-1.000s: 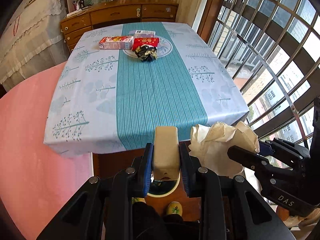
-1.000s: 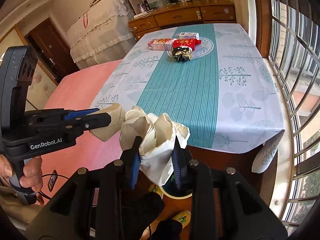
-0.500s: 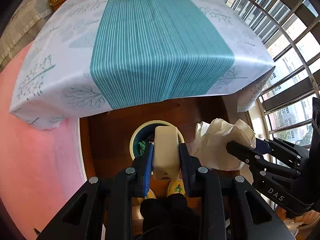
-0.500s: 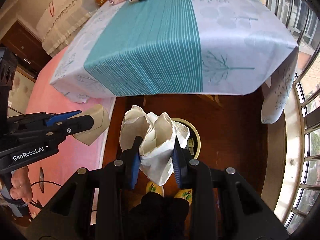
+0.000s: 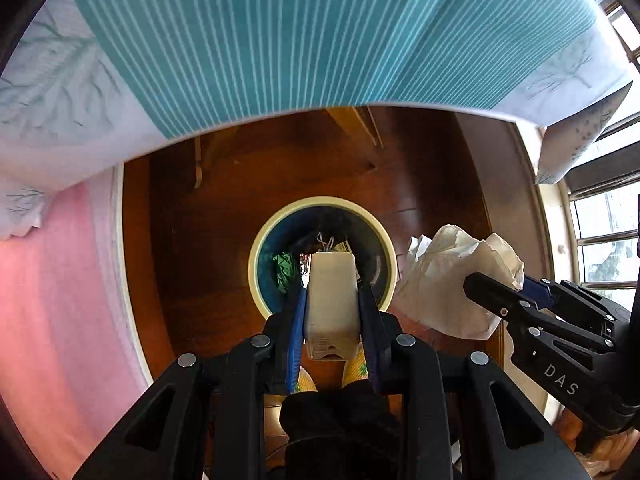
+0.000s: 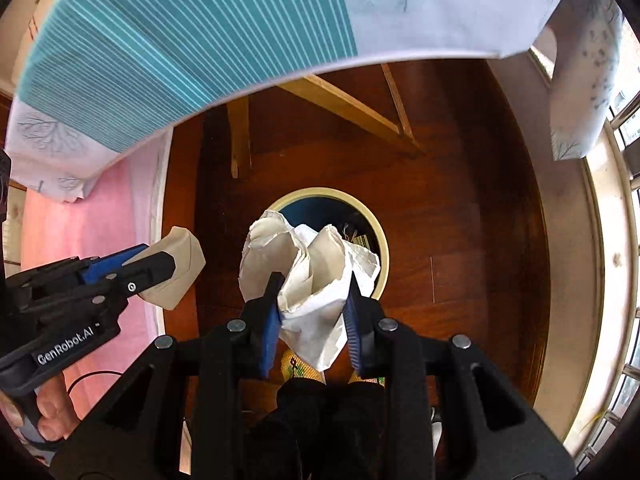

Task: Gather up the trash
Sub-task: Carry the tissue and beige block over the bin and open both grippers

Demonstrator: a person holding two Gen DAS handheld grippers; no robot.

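Note:
My left gripper [image 5: 331, 294] points straight down, shut on a small beige carton [image 5: 331, 308]. Directly beneath it stands a round waste bin [image 5: 256, 260] with a cream rim and a dark blue inside, holding green paper and other scraps. My right gripper [image 6: 312, 284] is shut on a crumpled white paper bag [image 6: 308, 280], which hangs over the left part of the same bin [image 6: 380, 240]. In the left wrist view the paper bag [image 5: 452, 280] sits just right of the bin. In the right wrist view the beige carton [image 6: 176, 268] is left of the bin.
The table's edge with its teal-striped cloth [image 5: 320, 40] overhangs just beyond the bin. Wooden table legs [image 6: 240, 136] stand behind it on the dark wood floor [image 6: 460, 200]. A pink surface [image 5: 60, 280] lies to the left, windows [image 5: 604, 240] to the right. Feet in yellow slippers [image 6: 296, 364] are below.
Both grippers have dropped from above the tabletop to below its edge, close over the bin. The table's items have left the view. Both grips are unchanged.

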